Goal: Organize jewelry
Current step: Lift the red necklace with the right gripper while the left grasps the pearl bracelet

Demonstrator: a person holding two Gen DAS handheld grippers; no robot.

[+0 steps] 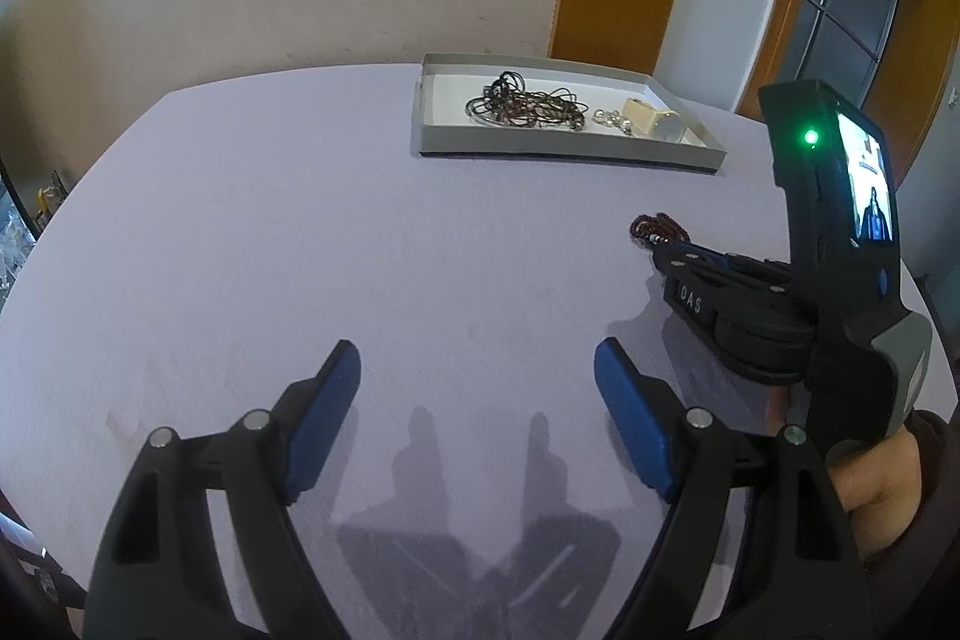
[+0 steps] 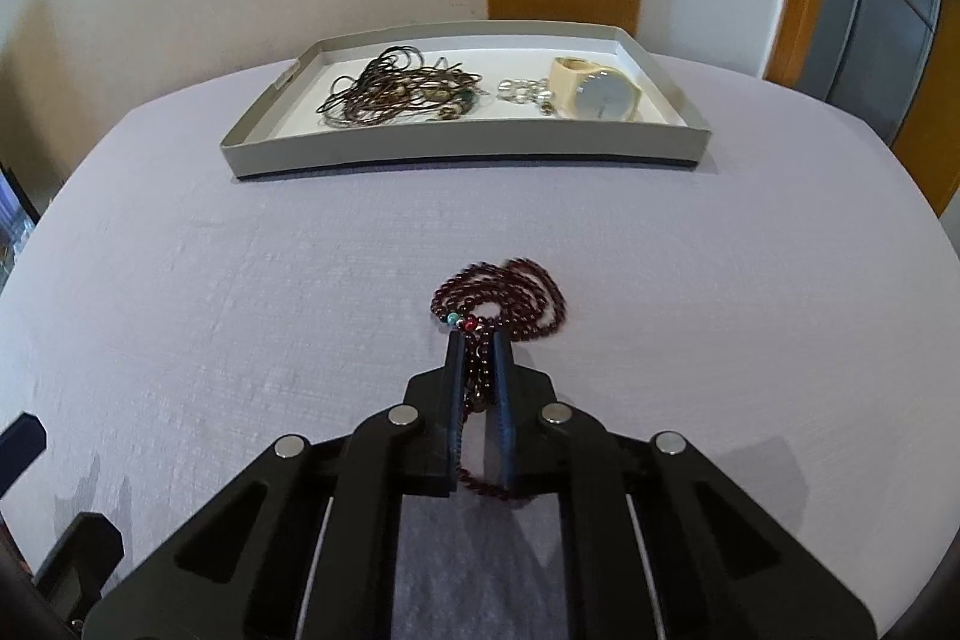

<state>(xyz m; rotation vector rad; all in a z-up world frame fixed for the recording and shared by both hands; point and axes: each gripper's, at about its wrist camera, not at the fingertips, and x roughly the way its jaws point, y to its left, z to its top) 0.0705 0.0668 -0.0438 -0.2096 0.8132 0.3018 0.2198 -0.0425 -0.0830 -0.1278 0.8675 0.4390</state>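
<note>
We have the right gripper (image 2: 477, 340) clamped on the bead strand (image 2: 501, 301), left gripper (image 1: 477, 370) agape; next, lift toward the tray (image 2: 468, 148) at twelve o'clock.

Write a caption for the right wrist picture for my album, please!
Right gripper shut on a dark red bead string lying on the table, the grey jewelry tray waiting beyond.

Matt lilac cloth (image 2: 240, 280) with a fine weave covers the table; glossy dark-red beads (image 2: 510, 298) catch the light; the tray (image 2: 468, 148) looks like matt grey card; matt black plastic gripper arms carry shiny metal pins (image 2: 403, 415).
</note>
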